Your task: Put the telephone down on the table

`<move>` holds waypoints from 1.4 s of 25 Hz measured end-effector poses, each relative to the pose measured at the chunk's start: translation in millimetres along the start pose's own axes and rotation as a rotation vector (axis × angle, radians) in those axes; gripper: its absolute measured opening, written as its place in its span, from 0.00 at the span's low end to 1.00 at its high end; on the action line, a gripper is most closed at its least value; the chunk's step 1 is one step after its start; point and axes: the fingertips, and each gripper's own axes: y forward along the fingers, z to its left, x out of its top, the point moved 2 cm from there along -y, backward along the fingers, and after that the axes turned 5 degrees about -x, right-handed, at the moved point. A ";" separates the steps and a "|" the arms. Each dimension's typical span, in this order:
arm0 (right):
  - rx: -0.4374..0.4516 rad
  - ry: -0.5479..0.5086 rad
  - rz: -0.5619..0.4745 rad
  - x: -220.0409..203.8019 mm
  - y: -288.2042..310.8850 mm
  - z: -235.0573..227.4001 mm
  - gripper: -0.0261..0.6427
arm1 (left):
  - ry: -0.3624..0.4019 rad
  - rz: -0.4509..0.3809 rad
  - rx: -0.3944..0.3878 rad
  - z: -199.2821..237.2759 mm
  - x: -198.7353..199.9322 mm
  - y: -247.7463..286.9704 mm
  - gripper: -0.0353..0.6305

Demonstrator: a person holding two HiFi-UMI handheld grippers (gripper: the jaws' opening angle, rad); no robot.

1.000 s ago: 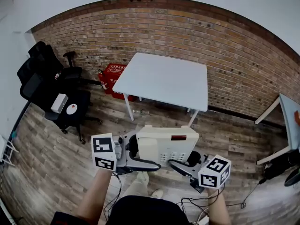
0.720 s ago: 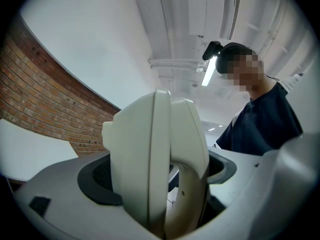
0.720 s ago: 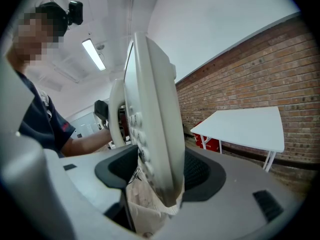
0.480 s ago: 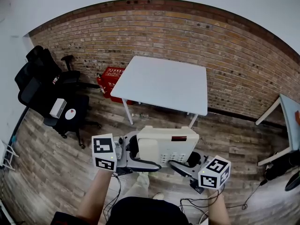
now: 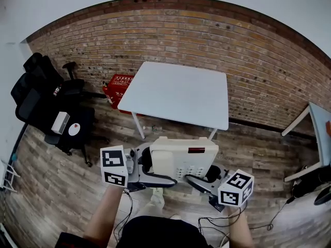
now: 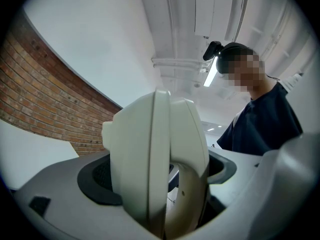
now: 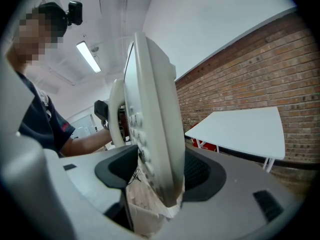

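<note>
The telephone [image 5: 183, 158] is hanging in mid-air above the wooden floor [image 5: 67, 174], on the near side of the white worktop [image 5: 178, 92] and not touching it. The left claw [image 5: 152, 170] is gripping its left end, jaws spread wide around the body and handset. The right claw [image 5: 206, 179] is clamping its right edge beside the keypad. A brick wall [image 5: 258, 61] is running behind the worktop, with black chairs [image 5: 46, 94] and a red crate [image 5: 118, 87] standing to the far left.
</note>
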 end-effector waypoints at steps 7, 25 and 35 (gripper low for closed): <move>-0.011 0.013 0.002 14.0 14.3 -24.9 0.42 | -0.013 0.000 -0.013 33.1 8.8 -1.5 0.74; -0.036 0.051 0.014 50.3 70.0 -68.8 0.43 | -0.042 0.008 -0.039 108.5 32.7 -29.6 0.74; -0.069 0.069 0.022 65.8 102.5 -83.7 0.42 | -0.050 0.011 -0.074 143.0 42.6 -51.3 0.74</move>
